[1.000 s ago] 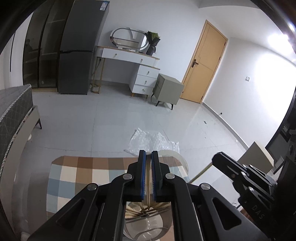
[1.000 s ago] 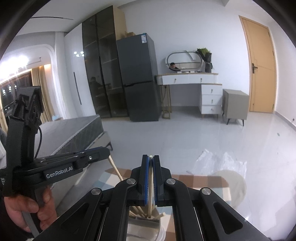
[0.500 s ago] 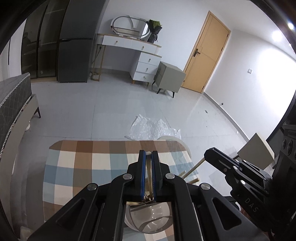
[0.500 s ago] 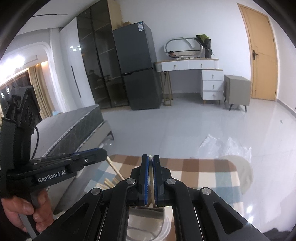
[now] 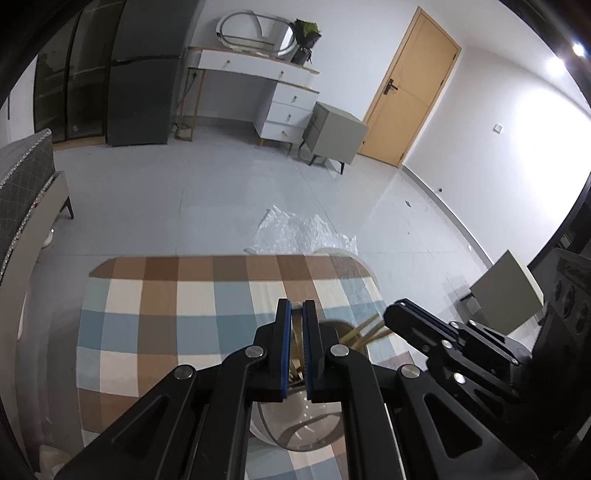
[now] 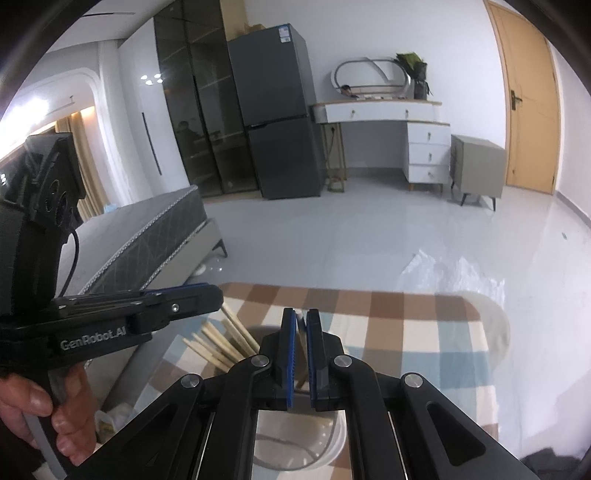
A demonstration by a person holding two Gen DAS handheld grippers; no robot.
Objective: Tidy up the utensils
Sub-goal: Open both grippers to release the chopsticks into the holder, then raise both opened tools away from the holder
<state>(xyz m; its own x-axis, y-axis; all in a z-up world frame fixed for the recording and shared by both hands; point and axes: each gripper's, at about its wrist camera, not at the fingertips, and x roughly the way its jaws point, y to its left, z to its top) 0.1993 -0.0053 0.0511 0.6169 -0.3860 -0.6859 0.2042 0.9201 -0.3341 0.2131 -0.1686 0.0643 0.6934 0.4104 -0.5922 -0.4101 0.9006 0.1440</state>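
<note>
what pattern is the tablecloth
Checked tablecloth: brown, blue and cream squares, best in left wrist view.

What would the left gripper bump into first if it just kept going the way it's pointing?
Probably the checkered tablecloth just past the holder. The left gripper, shut on a chopstick, points down over it; depth is hard to judge.

White walls, pale grey glossy tile floor [image 5: 207, 206]. Wooden door [image 5: 408, 99] upper right, light switch [image 5: 498, 128] on wall beside it. White dressing table [image 5: 273, 92] with oval mirror [image 5: 255, 27] and potted plant [image 5: 306, 40], top centre. Grey bedside cabinet [image 5: 334, 133] just right of it. Dark fridge [image 6: 275, 110] and glass-fronted wardrobe [image 6: 192, 110] upper left. Grey quilted bed [image 6: 147, 236] at left. Curtains [image 6: 79, 155] far left, ceiling spotlights [image 5: 576, 50] bright. Crumpled clear plastic sheet [image 5: 303, 236] on floor, centre.
</note>
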